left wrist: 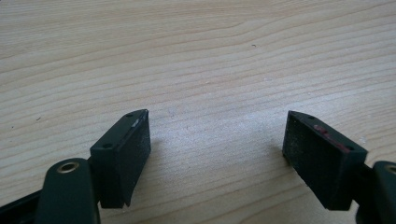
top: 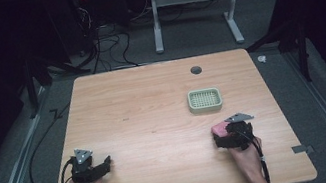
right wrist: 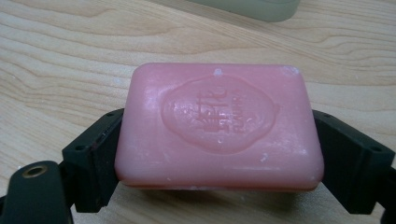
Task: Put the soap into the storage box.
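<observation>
A pink bar of soap [right wrist: 219, 126] with an embossed oval stamp lies flat between the two black jaws of my right gripper [right wrist: 219, 154], which press its short ends; the gripper is shut on it. From above, the soap [top: 220, 128] shows at the front right of the wooden table [top: 156, 123], at the tip of the right gripper [top: 224, 134]. A pale green slatted soap dish [top: 204, 100] sits farther back on the table, its edge [right wrist: 252, 7] showing just beyond the soap. My left gripper [left wrist: 217, 144] is open over bare wood at the front left [top: 105, 163].
A dark round hole [top: 196, 70] sits near the table's far edge. Beyond the table are a white desk frame [top: 192, 10] and loose cables [top: 107, 45] on the grey floor. A cable trails off the table's left front corner.
</observation>
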Demonstrator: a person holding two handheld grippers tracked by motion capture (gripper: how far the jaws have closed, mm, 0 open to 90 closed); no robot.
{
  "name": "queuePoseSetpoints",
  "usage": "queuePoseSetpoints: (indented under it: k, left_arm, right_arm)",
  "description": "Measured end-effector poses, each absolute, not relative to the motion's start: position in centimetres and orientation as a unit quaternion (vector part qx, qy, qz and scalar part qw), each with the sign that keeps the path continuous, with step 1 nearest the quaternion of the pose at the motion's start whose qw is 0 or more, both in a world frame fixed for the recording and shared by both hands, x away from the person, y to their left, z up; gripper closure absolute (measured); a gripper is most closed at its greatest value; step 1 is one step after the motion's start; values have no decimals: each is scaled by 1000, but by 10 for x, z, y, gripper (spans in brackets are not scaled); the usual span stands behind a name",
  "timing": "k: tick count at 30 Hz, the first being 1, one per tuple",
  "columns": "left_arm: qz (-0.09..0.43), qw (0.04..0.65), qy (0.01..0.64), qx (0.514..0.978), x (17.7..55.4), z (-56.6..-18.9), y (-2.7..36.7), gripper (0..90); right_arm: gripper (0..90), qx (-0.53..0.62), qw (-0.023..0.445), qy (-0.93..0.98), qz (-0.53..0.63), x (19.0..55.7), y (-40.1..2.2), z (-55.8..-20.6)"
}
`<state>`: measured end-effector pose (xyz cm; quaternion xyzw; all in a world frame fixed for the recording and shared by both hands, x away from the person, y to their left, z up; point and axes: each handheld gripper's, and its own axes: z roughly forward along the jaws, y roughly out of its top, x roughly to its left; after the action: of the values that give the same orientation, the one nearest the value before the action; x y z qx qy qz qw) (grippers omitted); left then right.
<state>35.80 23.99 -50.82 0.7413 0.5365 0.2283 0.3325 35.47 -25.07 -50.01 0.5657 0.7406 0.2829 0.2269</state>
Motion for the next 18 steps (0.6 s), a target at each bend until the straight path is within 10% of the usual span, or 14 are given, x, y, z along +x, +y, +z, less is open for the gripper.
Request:
queuePoseSetpoints:
  k: [18]
  left_arm:
    - [229, 333, 537, 740, 358, -508, 240, 239]
  right_arm:
    - [136, 565, 225, 742, 283, 354, -248, -498]
